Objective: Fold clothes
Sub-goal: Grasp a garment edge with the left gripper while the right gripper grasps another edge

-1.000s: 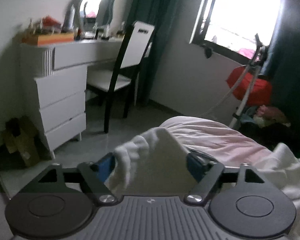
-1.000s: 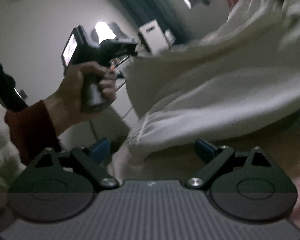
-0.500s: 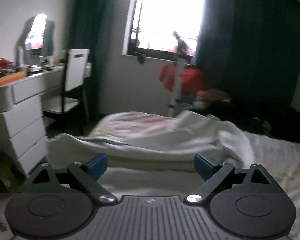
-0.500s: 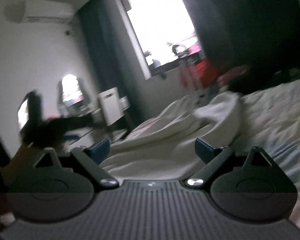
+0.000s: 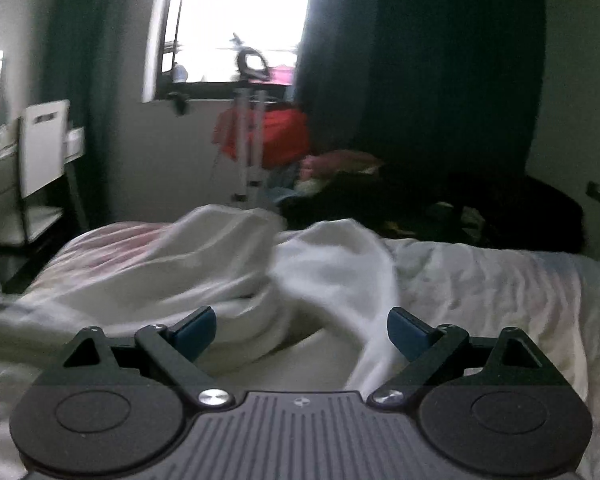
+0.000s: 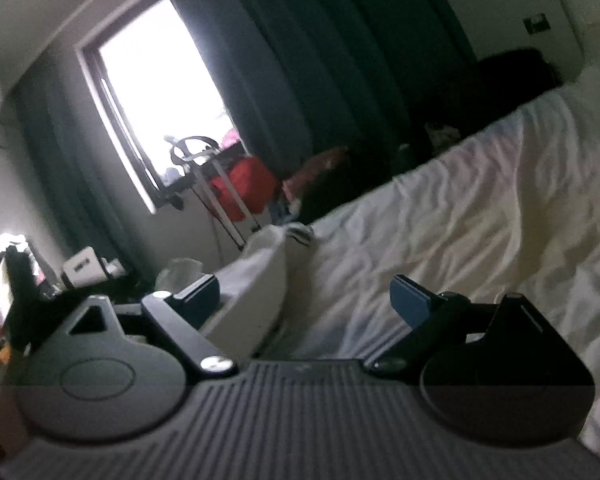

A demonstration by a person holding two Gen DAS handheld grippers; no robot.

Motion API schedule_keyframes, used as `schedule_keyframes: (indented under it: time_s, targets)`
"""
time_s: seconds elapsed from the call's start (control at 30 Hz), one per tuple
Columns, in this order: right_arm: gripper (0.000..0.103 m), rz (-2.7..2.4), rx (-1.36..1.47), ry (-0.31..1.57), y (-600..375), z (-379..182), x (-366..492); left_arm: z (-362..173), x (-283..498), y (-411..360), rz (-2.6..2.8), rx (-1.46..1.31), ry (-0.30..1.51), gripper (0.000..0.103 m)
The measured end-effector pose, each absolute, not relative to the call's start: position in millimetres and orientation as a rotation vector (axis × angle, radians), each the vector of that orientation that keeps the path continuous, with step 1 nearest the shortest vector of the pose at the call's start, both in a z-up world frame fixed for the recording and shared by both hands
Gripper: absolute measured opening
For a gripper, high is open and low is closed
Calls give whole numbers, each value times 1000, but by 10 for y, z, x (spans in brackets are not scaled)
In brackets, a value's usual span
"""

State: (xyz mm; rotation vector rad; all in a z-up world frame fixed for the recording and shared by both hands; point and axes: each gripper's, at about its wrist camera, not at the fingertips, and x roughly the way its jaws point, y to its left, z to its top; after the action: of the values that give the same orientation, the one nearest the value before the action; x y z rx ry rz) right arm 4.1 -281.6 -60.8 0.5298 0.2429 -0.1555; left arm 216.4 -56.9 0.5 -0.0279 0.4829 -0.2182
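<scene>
My left claw (image 5: 302, 330) sits spread wide with nothing between its pads, low over the bed (image 5: 500, 280). The white garment (image 5: 284, 276) lies rumpled on the bed just ahead at twelve o'clock. My right claw (image 6: 306, 300) is spread too, the garment (image 6: 252, 300) bunched at its ten o'clock beside the left pad.

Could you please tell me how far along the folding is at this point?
Nothing looks folded yet: the white garment lies rumpled on the bed. The left gripper and right gripper are both open, holding nothing. Gripping, spreading and folding remain.
</scene>
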Motion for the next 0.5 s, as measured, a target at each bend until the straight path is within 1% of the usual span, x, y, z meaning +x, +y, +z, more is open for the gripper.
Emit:
schedule_keyframes:
  time_s: [0.13, 0.3, 0.37, 0.4, 0.43, 0.47, 0.5]
  targets:
    - [94, -222, 498, 237, -2874, -774, 247, -238, 2708, -1203, -331, 37, 500, 87]
    - [94, -305, 473, 228, -2986, -977, 457, -667, 3345, -1824, -361, 156, 576, 74]
    - [93, -327, 488, 251, -3034, -1079, 548, -822, 3595, -1998, -343, 217, 625, 59]
    - [94, -333, 495, 264, -3057, -1128, 602, -870, 3681, -2024, -333, 233, 637, 57]
    - [93, -339, 503, 276, -3080, -1178, 656, -915, 3760, -2045, -322, 247, 647, 51]
    - [93, -342, 505, 285, -3093, -1219, 700, -960, 3839, -2066, -312, 262, 657, 39]
    - [93, -342, 497, 286, -3087, -1244, 725, -993, 3906, -2056, -295, 264, 682, 32]
